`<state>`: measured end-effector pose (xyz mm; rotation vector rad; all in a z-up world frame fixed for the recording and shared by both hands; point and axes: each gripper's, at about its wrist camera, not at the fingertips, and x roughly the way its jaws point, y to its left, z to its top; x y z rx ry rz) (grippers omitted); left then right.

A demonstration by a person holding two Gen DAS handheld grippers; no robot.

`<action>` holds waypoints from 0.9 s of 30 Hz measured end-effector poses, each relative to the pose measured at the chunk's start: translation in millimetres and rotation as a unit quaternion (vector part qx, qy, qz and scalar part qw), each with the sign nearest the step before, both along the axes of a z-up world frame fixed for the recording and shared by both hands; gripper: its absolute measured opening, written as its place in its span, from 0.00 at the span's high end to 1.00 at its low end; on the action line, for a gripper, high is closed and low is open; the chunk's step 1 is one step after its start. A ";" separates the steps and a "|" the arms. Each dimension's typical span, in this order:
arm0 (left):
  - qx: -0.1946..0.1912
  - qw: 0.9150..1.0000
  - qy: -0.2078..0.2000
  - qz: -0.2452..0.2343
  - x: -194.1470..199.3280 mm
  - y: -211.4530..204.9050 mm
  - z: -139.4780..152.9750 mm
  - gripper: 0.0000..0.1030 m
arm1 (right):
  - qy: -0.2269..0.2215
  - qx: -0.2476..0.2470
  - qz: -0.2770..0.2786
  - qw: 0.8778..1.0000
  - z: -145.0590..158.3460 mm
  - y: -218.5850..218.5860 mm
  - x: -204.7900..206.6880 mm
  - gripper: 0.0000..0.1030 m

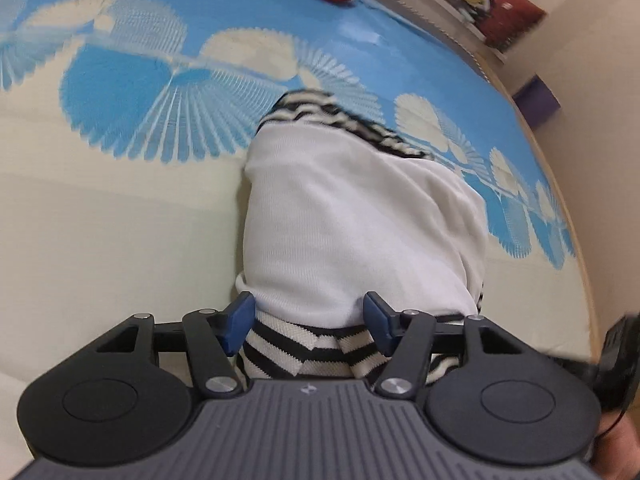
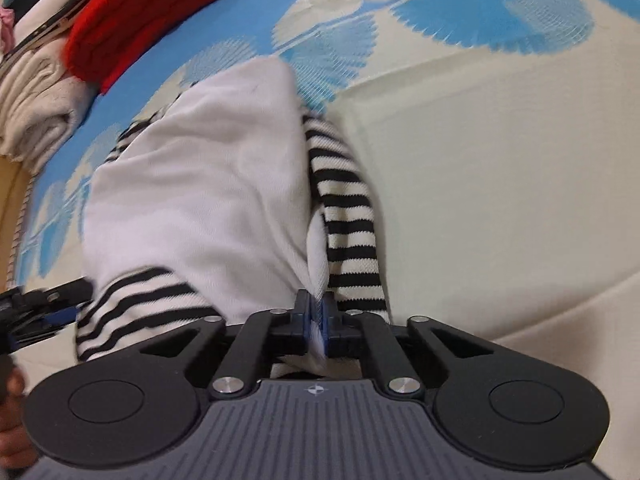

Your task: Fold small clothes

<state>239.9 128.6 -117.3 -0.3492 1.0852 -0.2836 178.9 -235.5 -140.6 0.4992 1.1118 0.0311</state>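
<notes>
Garment (image 1: 360, 220) on bedspread (image 1: 120, 220)

garment (image 2: 200, 184) | white, black-striped sleeves | folded, on bedspread

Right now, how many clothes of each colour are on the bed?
White with black stripes: 1, the striped garment
Red: 1, the red knit
Cream: 1, the cream folded knit
Total: 3
</notes>
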 end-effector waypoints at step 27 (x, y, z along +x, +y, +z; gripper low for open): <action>0.206 0.958 -0.182 0.085 -196.5 -41.8 99.0 0.00 | -0.278 -0.144 0.039 0.949 139.5 20.5 -181.7 0.01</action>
